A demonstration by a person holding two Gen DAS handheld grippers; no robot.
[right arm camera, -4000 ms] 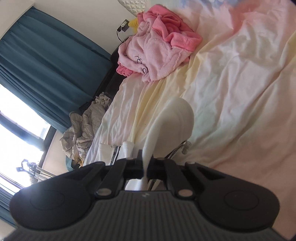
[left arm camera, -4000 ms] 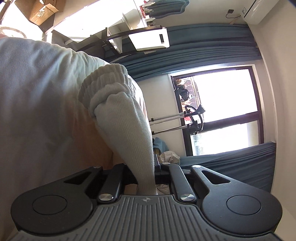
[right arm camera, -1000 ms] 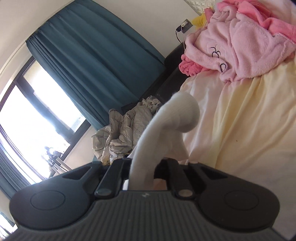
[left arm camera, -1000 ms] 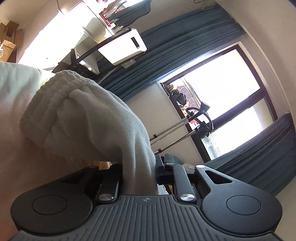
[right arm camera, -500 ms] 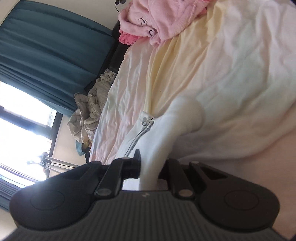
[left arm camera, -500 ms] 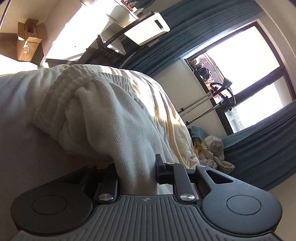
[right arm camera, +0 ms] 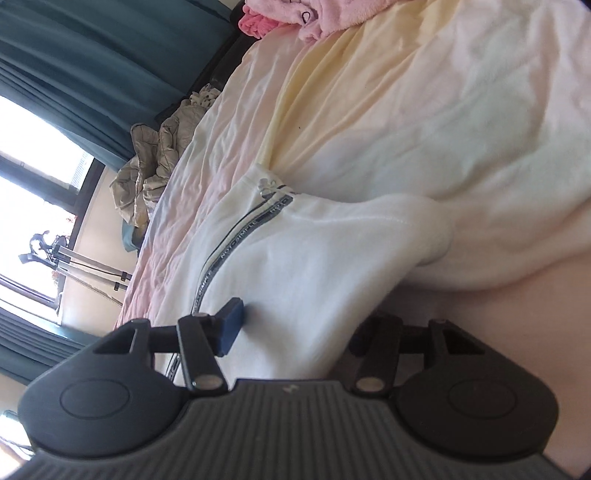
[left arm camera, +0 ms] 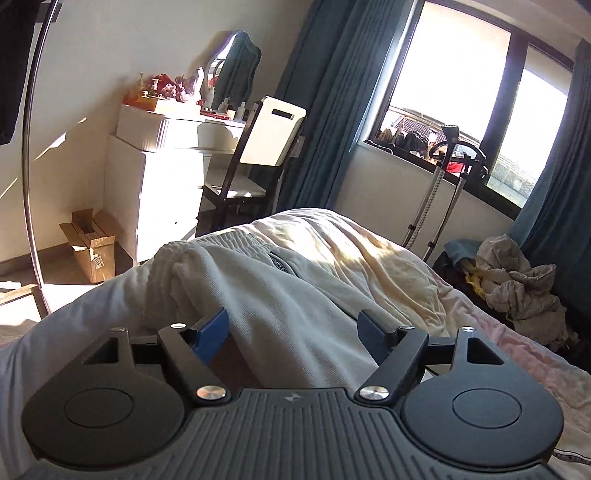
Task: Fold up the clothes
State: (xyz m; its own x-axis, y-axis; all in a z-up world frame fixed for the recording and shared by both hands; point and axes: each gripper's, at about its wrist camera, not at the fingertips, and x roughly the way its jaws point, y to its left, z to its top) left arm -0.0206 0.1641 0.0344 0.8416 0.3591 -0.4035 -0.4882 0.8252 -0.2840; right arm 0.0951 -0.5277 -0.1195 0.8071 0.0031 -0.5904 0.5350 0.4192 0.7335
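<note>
White sweatpants [left arm camera: 280, 295] lie folded on the pale bed sheet [left arm camera: 369, 258], their ribbed cuff [left arm camera: 173, 258] toward the left. My left gripper [left arm camera: 293, 326] has its jaws opening; the blue pads [left arm camera: 212, 332] stand clear on either side of the cloth, which still lies between them. In the right wrist view the same sweatpants [right arm camera: 303, 258] show a dark lettered side stripe [right arm camera: 236, 243]. My right gripper [right arm camera: 295, 328] is opening too; its left pad [right arm camera: 231, 326] is off the fabric, while the right pad is mostly hidden behind the cloth.
A pink fleece garment [right arm camera: 314, 14] lies at the far end of the bed sheet [right arm camera: 443, 110]. A crumpled beige heap [left arm camera: 517, 288] sits by the teal curtains [left arm camera: 325, 92]. A white dresser [left arm camera: 166, 177], black chair [left arm camera: 251, 166], cardboard box [left arm camera: 90, 251] and metal crutches [left arm camera: 439, 192] stand beyond the bed.
Both grippers have let go of the white sweatpants, their jaws spreading wide. The cloth has dropped onto the bed. The left view rolled upright and now looks across the bed.
</note>
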